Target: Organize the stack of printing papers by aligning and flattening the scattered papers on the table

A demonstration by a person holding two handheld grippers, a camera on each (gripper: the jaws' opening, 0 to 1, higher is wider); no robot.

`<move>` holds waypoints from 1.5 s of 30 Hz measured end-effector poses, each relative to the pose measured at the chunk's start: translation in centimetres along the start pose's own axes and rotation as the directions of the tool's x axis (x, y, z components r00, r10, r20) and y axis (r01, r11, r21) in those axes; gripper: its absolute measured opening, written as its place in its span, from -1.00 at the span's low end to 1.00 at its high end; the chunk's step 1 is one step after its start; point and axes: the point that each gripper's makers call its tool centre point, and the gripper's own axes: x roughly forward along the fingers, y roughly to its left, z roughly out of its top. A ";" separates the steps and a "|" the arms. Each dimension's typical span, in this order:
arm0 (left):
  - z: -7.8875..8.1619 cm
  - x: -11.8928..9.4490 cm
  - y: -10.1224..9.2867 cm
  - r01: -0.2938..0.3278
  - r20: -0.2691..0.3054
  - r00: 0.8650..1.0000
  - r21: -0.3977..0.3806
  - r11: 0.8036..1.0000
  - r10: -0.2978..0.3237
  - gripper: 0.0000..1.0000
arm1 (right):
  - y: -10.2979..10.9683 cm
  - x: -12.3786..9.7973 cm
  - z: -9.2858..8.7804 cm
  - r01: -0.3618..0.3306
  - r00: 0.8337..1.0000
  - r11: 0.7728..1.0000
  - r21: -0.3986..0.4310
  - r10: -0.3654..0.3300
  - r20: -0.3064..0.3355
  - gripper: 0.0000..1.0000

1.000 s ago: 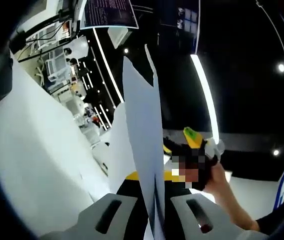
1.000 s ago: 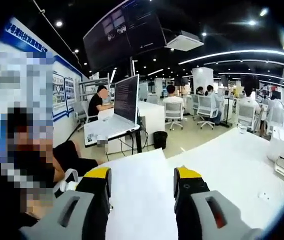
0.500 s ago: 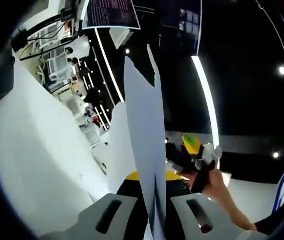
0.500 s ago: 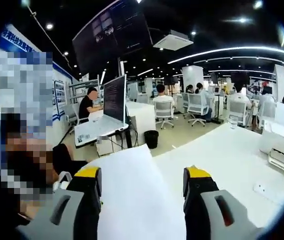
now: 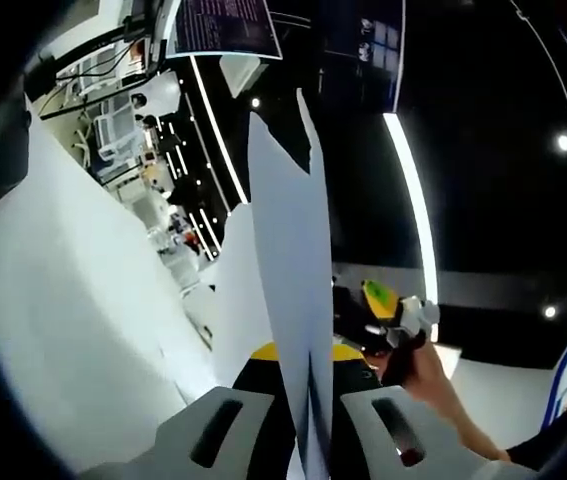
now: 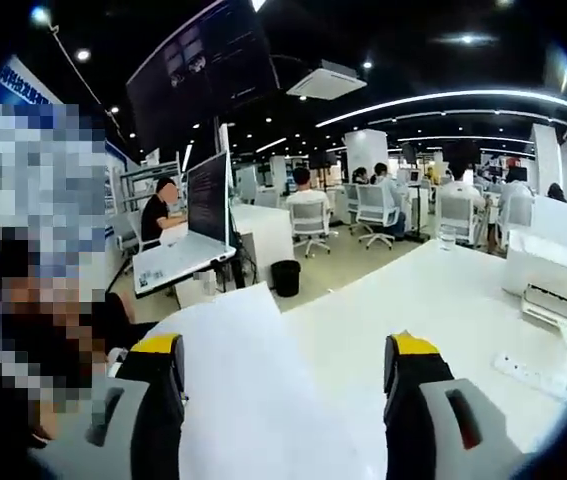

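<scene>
papers (image 5: 288, 300): stack held on edge, upright, clamped between left gripper (image 5: 306, 420) fingers, above the surface (image 5: 73, 330).
right gripper (image 6: 281, 400): fingers wide, holding nothing, papers (image 6: 253, 400) between them.
risk: sheets may fan or slip if the left grip loosens; closing crooked could crease them.
room: surface (image 6: 433, 300) open around; printer (image 6: 553, 280) well apart.

We see an open-plan office: seated people (image 6: 308, 205) at white desks (image 6: 263, 225), swivel chairs (image 6: 375, 208), monitors (image 6: 206, 196), a printer (image 6: 551, 282), strip ceiling lights (image 6: 443, 100).
</scene>
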 end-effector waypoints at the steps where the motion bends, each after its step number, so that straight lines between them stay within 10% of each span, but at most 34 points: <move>1: 0.0 0.0 0.0 0.000 0.000 1.000 -0.001 1.000 0.000 -0.88 | -0.1 -0.1 0.0 0.005 1.000 1.000 -0.002 -0.005 0.005 0.60; 45: 0.3 -0.1 0.1 -0.005 0.006 1.000 -0.018 1.000 0.005 -0.88 | -2.7 -3.9 -2.1 0.037 0.998 0.996 0.078 -0.040 0.047 0.80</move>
